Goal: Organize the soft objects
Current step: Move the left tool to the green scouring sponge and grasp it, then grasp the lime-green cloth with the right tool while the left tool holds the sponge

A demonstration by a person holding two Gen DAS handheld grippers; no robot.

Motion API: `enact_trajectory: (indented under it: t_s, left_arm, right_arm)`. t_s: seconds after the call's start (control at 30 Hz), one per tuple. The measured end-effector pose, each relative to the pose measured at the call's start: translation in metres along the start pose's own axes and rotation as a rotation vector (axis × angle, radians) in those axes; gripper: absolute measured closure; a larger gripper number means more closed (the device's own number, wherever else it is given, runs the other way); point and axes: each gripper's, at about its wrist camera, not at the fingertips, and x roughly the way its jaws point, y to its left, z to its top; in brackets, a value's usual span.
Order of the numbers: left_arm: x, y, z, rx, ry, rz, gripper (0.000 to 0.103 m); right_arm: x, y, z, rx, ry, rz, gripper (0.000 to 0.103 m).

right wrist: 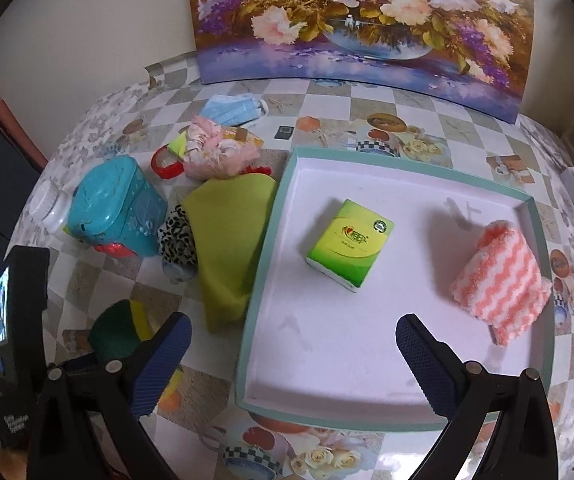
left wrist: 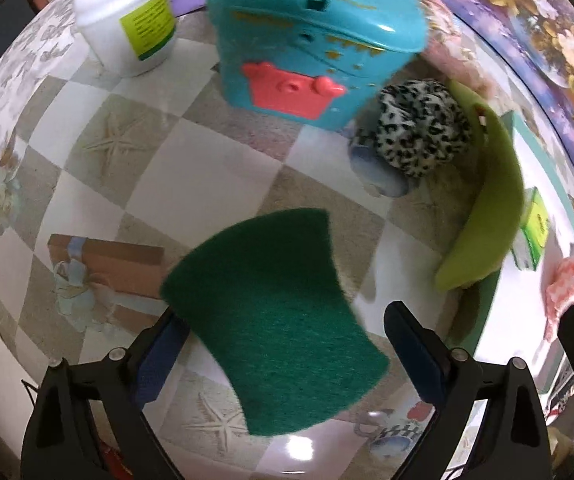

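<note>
A dark green scouring sponge [left wrist: 275, 320] lies on the checkered table between the fingers of my open left gripper [left wrist: 287, 352]; whether a finger touches it I cannot tell. It shows in the right wrist view [right wrist: 117, 330] with a yellow side. My right gripper [right wrist: 293, 354] is open and empty above the near part of the teal-rimmed white tray [right wrist: 371, 156]. In the tray lie a green tissue pack [right wrist: 349, 244] and a pink-and-white striped fluffy cloth [right wrist: 499, 276]. A lime-green cloth [right wrist: 227, 240] lies against the tray's left rim, beside a leopard-print soft item [right wrist: 177, 240].
A teal plastic box with a red clasp [left wrist: 311, 36] and a white jar [left wrist: 127, 16] stand behind the sponge. A pink floral cloth [right wrist: 215, 150], a red ring [right wrist: 165, 164] and blue face masks [right wrist: 233, 108] lie farther back. A flower painting [right wrist: 363, 12] leans on the wall.
</note>
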Motion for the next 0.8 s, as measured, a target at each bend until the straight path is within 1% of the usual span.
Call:
enact_trajectory:
  t_s: [0.07,0.1,0.13,0.17,0.23,0.33,0.43,0.57,0.63,0.67,0.73,0.8]
  left_arm:
    - [-0.001,-0.005,-0.001,0.014,-0.006,0.006,0.015]
    - [-0.002,-0.009,-0.003,0.021,-0.011,0.008,0.020]
    - [-0.004,-0.012,-0.003,0.029,-0.020,0.008,0.027]
    - [-0.006,-0.016,-0.002,0.032,-0.028,0.005,0.030]
    - [-0.011,-0.012,0.004,0.008,-0.035,-0.037,0.032]
    - [-0.016,-0.011,0.011,-0.026,-0.055,-0.066,0.034]
    - [-0.022,-0.009,0.016,-0.051,-0.087,-0.066,0.034]
    - [-0.032,-0.003,0.022,-0.100,-0.117,-0.079,0.034]
    - [-0.037,0.002,0.025,-0.127,-0.128,-0.087,0.034]
    - [-0.037,0.008,0.029,-0.142,-0.134,-0.089,0.034]
    - [-0.041,0.021,0.029,-0.180,-0.149,-0.088,0.034]
    - [-0.039,0.034,0.031,-0.215,-0.163,-0.083,0.034]
  right_arm:
    - [0.001,-0.001,0.001,0.006,-0.009,0.005,0.000]
    - [0.001,-0.001,0.002,0.009,-0.015,0.005,0.000]
    - [0.001,-0.002,0.003,0.010,-0.018,0.004,0.000]
    - [0.000,-0.002,0.003,0.012,-0.021,0.003,0.000]
    - [0.000,-0.003,0.005,0.018,-0.028,0.006,0.000]
    - [0.004,0.002,0.007,0.013,-0.031,0.043,0.000]
    - [0.012,0.011,0.007,0.000,-0.017,0.069,0.000]
    - [0.015,0.018,0.010,0.007,-0.036,0.094,0.001]
    - [0.015,0.022,0.011,0.008,-0.053,0.119,0.007]
    - [0.016,0.025,0.012,0.003,-0.060,0.125,0.012]
    - [0.018,0.033,0.013,-0.025,-0.066,0.121,0.016]
    - [0.021,0.039,0.014,-0.047,-0.068,0.111,0.025]
